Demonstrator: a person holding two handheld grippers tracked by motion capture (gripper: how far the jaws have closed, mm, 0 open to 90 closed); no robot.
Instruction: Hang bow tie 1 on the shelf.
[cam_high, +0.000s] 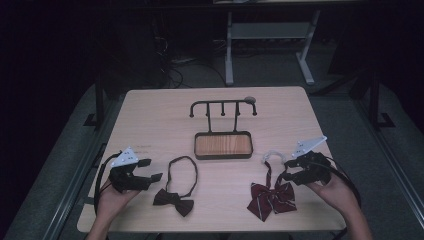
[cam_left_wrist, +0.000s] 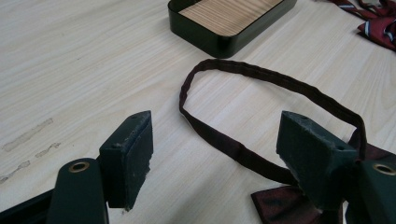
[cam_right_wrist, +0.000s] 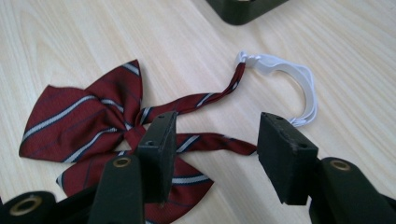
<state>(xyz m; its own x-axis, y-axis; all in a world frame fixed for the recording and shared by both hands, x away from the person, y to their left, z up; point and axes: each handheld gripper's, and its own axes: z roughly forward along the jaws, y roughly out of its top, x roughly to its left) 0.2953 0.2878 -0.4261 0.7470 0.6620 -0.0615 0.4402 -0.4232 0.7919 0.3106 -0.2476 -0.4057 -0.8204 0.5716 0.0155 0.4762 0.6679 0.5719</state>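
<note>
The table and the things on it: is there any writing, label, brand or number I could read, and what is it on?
No readable text anywhere.
Striped bow tie: stripes alone, no label.
Dark bow tie and its strap: plain.
Tray with its hook rack: wood grain, no print.
Table: faint smudges near its edge, not letters.
Grey plates on the grippers: small holes, no writing.

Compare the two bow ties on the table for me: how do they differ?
The dark bow tie is plain maroon with a closed fabric neck loop; the striped bow tie is red with pale stripes, has hanging tails, and has a white elastic band. Both lie flat on the table, ungripped.
</note>
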